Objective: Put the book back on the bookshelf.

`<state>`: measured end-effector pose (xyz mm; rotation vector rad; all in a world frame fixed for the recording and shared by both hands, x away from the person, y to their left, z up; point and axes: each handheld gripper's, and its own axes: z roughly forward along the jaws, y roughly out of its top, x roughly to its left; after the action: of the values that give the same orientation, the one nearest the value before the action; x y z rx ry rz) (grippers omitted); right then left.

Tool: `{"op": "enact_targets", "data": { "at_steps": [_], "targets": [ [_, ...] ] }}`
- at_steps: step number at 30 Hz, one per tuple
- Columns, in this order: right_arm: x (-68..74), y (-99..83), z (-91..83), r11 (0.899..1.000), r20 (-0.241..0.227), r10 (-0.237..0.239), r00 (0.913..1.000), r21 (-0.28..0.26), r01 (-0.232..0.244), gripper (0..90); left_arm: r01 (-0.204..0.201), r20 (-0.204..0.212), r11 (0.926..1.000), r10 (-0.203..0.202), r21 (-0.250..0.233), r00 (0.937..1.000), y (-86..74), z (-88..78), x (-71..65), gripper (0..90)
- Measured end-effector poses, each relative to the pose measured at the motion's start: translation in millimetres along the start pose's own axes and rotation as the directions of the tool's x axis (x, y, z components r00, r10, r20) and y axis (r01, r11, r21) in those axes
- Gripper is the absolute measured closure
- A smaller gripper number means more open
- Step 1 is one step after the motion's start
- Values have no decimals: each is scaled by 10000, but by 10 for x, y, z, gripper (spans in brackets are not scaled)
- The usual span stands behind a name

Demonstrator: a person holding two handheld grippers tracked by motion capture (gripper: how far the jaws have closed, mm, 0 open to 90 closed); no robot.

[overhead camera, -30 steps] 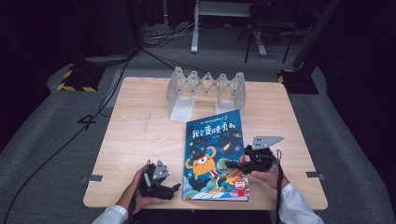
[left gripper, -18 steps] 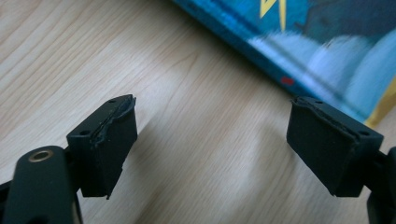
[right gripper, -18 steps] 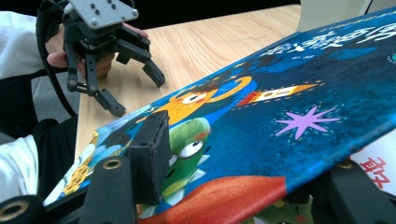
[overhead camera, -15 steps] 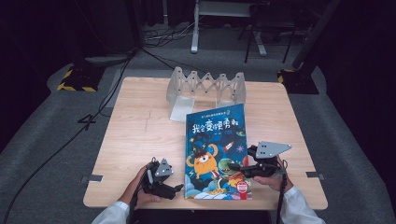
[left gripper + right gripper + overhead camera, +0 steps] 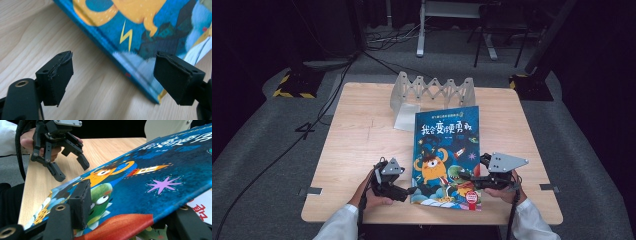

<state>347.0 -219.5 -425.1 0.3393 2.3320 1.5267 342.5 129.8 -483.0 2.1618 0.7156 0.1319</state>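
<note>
Book [image 5: 446,152] on table [image 5: 357,135], centre toward six o'clock. Folding rack [image 5: 432,92] at book's twelve. Left gripper [image 5: 408,191] at book's eight, right gripper [image 5: 467,176] at its four.

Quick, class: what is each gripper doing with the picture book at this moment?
Left gripper: open, jaws wide apart beside the book's spine edge, holding nothing.
Right gripper: closed on the book's front cover, lifting it off the page beneath.

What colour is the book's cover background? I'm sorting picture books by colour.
Deep blue, with an orange monster; the book shows best in the high view.
</note>
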Motion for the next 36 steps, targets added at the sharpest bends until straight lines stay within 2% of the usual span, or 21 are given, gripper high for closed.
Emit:
{"op": "enact_targets", "data": {
  "at_steps": [5, 10, 12, 14, 15, 16, 18, 20, 21, 23, 26, 28, 30, 31, 34, 36],
  "targets": [
    [26, 18, -10, 9996, 28, -272, 9996, -73, 272, 449, -28, 17, 10000, 28, -45, 10000, 76, 90, 14, 168],
    [38, 5, -18, 9992, 67, -363, 9993, -181, 365, 450, 276, 611, 9983, -244, -515, 9978, 140, 152, 53, 153],
    [32, 0, -17, 9992, 43, -343, 9994, -186, 344, 450, 488, 902, 9969, -431, -617, 9950, 149, 177, 62, 153],
    [28, -6, -15, 9993, 32, -316, 9995, -199, 317, 450, 488, 1026, 9967, -420, -647, 9938, 154, 195, 69, 135],
    [25, -11, -15, 9993, 21, -313, 9995, -209, 314, 450, 618, 1396, 9952, -507, -758, 9889, 149, 229, 101, 127],
    [25, -11, -15, 9993, 21, -313, 9995, -209, 314, 450, 618, 1396, 9952, -507, -758, 9889, 149, 229, 101, 127],
    [18, -20, -14, 9993, 12, -305, 9995, -233, 305, 450, 804, 1833, 9928, -630, -892, 9810, 143, 263, 152, 127],
    [16, -27, -12, 9992, -15, -287, 9996, -286, 286, 450, 1072, 2116, 9896, -850, -959, 9737, 155, 289, 174, 123],
    [21, -27, -11, 9990, -7, -328, 9995, -299, 327, 449, 1061, 2215, 9901, -836, -920, 9716, 167, 296, 184, 115],
    [31, -22, -10, 9987, 12, -395, 9992, -309, 396, 449, 1119, 2288, 9891, -875, -960, 9695, 185, 303, 191, 105],
    [47, -25, -10, 9982, 30, -447, 9990, -389, 448, 451, 1099, 2266, 9885, -841, -1038, 9704, 181, 273, 201, 114],
    [41, -41, -11, 9979, -68, -470, 9989, -444, 467, 464, 1366, 2355, 9810, -1014, -1381, 9666, 156, 223, 235, 189],
    [48, -44, -7, 9976, -126, -499, 9987, -488, 493, 476, 1370, 2313, 9785, -991, -1542, 9678, 146, 195, 246, 249],
    [49, -41, -2, 9975, -75, -575, 9983, -425, 572, 481, 1255, 2018, 9742, -868, -1876, 9756, 144, 134, 247, 272],
    [49, -40, 4, 9974, -44, -638, 9980, -326, 636, 509, 1102, 1697, 9643, -700, -2408, 9830, 144, 30, 237, 370],
    [52, -42, -2, 9972, -130, -661, 9977, -367, 656, 528, 783, 1482, 9644, -414, -2526, 9881, 151, -27, 207, 398]
  ]
}}
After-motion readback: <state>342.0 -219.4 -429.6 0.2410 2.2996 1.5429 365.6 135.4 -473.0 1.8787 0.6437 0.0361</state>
